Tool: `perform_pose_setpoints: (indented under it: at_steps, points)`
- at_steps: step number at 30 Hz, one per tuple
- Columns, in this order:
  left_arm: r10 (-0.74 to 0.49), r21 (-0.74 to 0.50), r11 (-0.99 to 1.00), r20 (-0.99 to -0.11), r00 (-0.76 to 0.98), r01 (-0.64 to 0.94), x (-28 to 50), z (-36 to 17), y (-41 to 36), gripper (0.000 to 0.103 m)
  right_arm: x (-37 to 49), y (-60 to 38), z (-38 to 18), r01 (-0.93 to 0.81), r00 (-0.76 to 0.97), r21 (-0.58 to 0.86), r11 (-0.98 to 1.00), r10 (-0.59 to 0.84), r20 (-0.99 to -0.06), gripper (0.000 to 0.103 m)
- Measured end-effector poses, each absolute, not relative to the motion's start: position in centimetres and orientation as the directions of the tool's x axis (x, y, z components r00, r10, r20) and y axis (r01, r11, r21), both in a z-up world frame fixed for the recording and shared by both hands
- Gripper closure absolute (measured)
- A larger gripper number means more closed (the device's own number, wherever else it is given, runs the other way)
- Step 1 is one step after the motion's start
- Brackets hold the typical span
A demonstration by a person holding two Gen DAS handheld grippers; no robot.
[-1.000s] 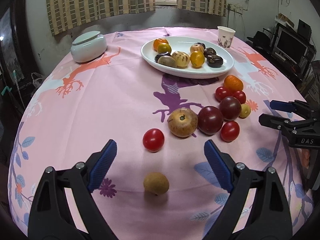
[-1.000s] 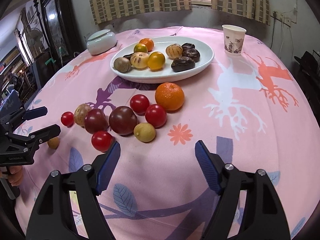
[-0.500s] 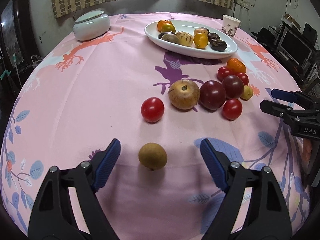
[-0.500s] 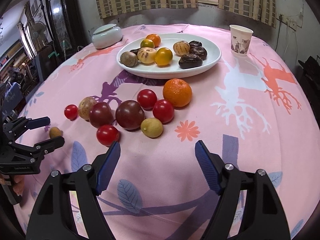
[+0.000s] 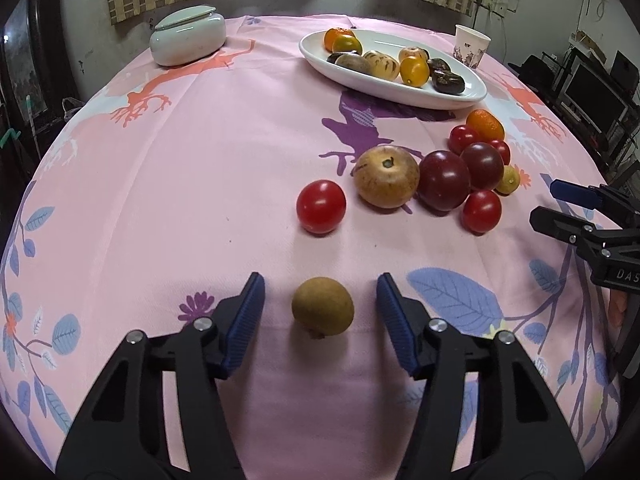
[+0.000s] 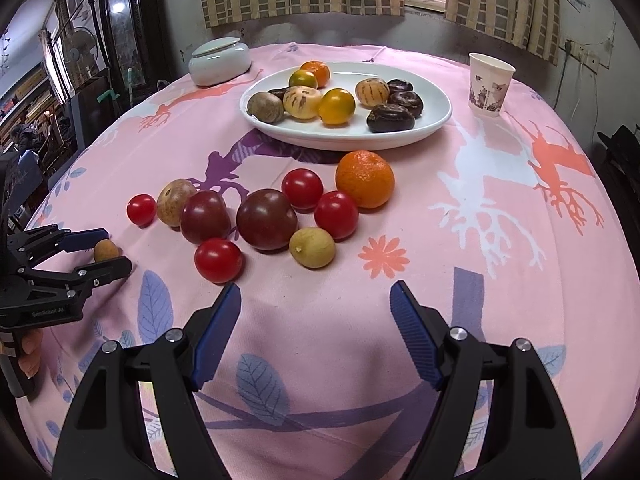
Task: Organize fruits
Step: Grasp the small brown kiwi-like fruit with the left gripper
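Left claw (image 5: 320, 312): we find it low over the pink tabletop (image 5: 200, 184), jaws apart but just been closing in, w/ a small brown fruit (image 5: 322, 306) lying on the cloth between the blue pads. Gaps show on both sides; no pad contact yet.

Far left, near the back edge, we note a pale lidded dish (image 5: 187, 35). Ahead of the left claw sits a lone red tomato (image 5: 321, 206), apart from the rest. To its right, a tight cluster: tan speckled fruit (image 5: 386, 176), two dark-red tomatoes (image 5: 444, 180), several small red ones, a small yellow-green fruit (image 6: 312, 247), and an orange (image 6: 365, 179) at the plate side.

White oval plate (image 6: 436, 120) stands beyond the cluster w/ approx. nine fruits in it, incl. a yellow tomato (image 6: 337, 106) and dark wrinkled pieces. Paper cup (image 6: 490, 83) upright to the plate's right.

Right claw (image 6: 316, 312): jaws wide apart, nothing between them, hanging over bare cloth on the near side of the cluster.
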State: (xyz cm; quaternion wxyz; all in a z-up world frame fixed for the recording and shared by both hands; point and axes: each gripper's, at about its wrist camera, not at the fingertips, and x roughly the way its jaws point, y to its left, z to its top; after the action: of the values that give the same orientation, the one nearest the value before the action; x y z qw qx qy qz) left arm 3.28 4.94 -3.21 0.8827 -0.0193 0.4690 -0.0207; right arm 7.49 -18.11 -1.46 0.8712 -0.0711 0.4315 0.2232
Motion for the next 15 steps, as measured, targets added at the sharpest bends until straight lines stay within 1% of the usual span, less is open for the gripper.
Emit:
perform_pose_setpoints:
  at_steps: [2,8,9,11,15]
  points:
    - [-0.056,-0.062,0.998,-0.827,0.559,0.008,3.27,-3.15,5.10,0.049,7.46,-18.02,-1.44,-0.453,0.528,0.067,0.889,0.328,-0.783,0.026]
    - [-0.068,-0.067,0.997,-0.831,0.552,0.023,2.90,-3.02,4.86,0.049,7.15,-17.83,-1.10,-0.462,0.531,0.068,0.884,0.337,-0.778,0.026]
    - [-0.062,-0.057,0.998,-0.831,0.553,0.027,2.79,-3.03,4.74,0.052,7.07,-17.80,-1.01,-0.465,0.531,0.069,0.882,0.341,-0.775,0.026]
    - [-0.044,-0.028,0.999,-0.830,0.556,0.037,2.61,-3.11,4.43,0.066,6.97,-17.70,-0.87,-0.470,0.533,0.069,0.880,0.345,-0.773,0.026]
    - [-0.032,-0.009,0.999,-0.828,0.559,0.044,2.50,-3.12,4.26,0.066,6.71,-17.35,-0.90,-0.480,0.534,0.054,0.875,0.341,-0.774,0.026]
